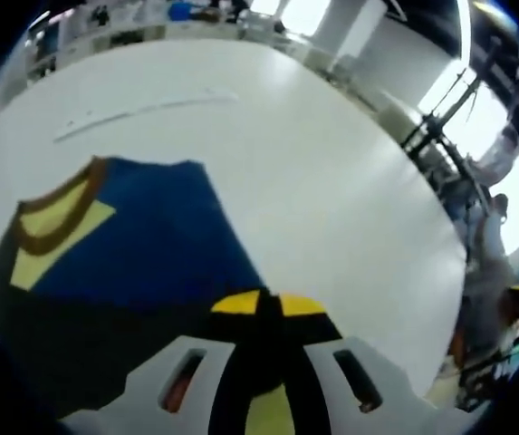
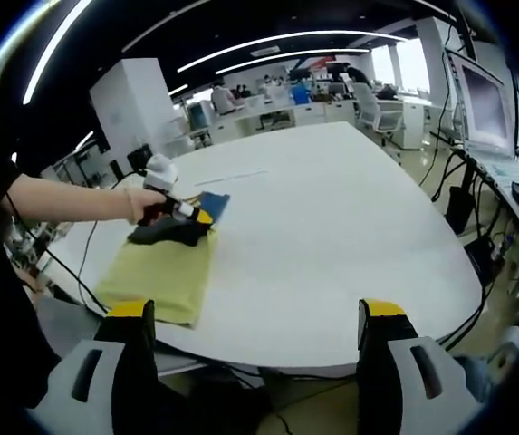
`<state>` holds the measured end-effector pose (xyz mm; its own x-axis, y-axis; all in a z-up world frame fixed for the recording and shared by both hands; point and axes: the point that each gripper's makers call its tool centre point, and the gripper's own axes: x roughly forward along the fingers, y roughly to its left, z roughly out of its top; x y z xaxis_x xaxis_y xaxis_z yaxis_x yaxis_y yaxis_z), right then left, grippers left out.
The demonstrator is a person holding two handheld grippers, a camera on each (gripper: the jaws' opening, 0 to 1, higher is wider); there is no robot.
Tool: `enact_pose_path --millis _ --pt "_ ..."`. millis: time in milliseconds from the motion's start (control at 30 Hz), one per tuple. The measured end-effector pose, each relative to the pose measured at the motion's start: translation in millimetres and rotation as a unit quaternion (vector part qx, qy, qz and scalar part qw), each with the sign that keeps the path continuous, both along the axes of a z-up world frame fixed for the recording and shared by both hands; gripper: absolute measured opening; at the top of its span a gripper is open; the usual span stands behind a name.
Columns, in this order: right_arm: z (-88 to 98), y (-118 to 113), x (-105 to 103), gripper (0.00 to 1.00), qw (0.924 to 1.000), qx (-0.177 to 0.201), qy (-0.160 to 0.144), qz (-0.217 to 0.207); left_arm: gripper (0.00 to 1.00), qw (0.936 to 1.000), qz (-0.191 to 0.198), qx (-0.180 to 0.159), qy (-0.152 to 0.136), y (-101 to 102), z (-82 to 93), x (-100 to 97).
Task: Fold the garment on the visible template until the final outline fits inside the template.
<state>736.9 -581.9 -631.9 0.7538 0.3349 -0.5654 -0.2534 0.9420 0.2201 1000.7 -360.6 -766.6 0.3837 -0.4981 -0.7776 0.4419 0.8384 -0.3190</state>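
A dark blue garment (image 1: 150, 245) with a brown collar (image 1: 60, 213) lies on the white table (image 1: 313, 163); a pale yellow patch shows beside the collar. My left gripper (image 1: 270, 304) is shut, with dark cloth of the garment pinched between its yellow-tipped jaws. In the right gripper view the garment (image 2: 164, 234) lies bunched at the far end of a yellow-green template (image 2: 164, 281). A person's hand holds the left gripper (image 2: 187, 213) down on it. My right gripper (image 2: 257, 313) is open with nothing in it, hanging off the table's near edge.
The person's arm (image 2: 69, 199) reaches in from the left. Wide bare tabletop (image 2: 331, 208) stretches right of the template. A monitor (image 2: 485, 91) and cables stand at the right, office desks and chairs (image 2: 368, 100) behind. A faint line (image 1: 141, 111) marks the far tabletop.
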Motion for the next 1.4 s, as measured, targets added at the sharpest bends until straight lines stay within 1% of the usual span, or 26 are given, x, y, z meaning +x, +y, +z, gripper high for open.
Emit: enact_pose_path --millis 200,367,533,633,800,1000,1100,1233,1267,1300,1400 --pt "0.3 0.7 0.7 0.92 1.0000 0.001 -0.001 0.000 0.04 0.9999 -0.007 -0.007 -0.006 -0.8 4.1 -0.3" --pt "1.6 2.7 2.2 0.92 1.0000 0.001 -0.002 0.002 0.05 0.9999 -0.009 -0.010 -0.005 -0.6 5.5 -0.8" --pt "4.3 3.6 2.9 0.92 1.0000 0.000 -0.005 0.004 0.10 0.9997 -0.018 -0.011 -0.011 -0.3 9.8 -1.3" --pt "5.9 4.5 3.5 0.92 1.0000 0.000 -0.007 0.004 0.14 0.9996 -0.019 -0.012 -0.016 4.8 14.7 -1.4" --pt "12.6 10.1 7.3 0.92 0.9998 -0.001 -0.014 0.012 0.15 0.9997 -0.004 -0.010 -0.020 23.2 21.3 0.3" --pt "20.0 17.5 11.8 0.92 0.9995 -0.002 -0.024 0.022 0.19 0.9995 0.009 -0.012 -0.028 44.5 32.1 0.2" --pt "22.7 23.1 12.9 0.92 0.9992 -0.001 -0.029 0.029 0.20 0.9992 0.016 -0.014 -0.035 57.1 41.2 -2.9" --pt "23.6 32.1 13.3 0.92 0.9987 0.000 -0.032 0.039 0.22 0.9986 0.024 -0.017 -0.043 73.5 49.5 -8.1" --pt "23.8 32.8 13.4 0.92 0.9987 0.001 -0.032 0.039 0.23 0.9986 0.025 -0.017 -0.044 75.0 50.2 -8.6" --pt "25.1 36.3 13.4 0.92 0.9985 0.003 -0.035 0.043 0.24 0.9983 0.028 -0.016 -0.048 84.2 53.0 -11.5" --pt "27.2 41.5 13.1 0.92 0.9980 0.004 -0.039 0.050 0.26 0.9978 0.038 -0.015 -0.052 99.4 57.5 -17.9"
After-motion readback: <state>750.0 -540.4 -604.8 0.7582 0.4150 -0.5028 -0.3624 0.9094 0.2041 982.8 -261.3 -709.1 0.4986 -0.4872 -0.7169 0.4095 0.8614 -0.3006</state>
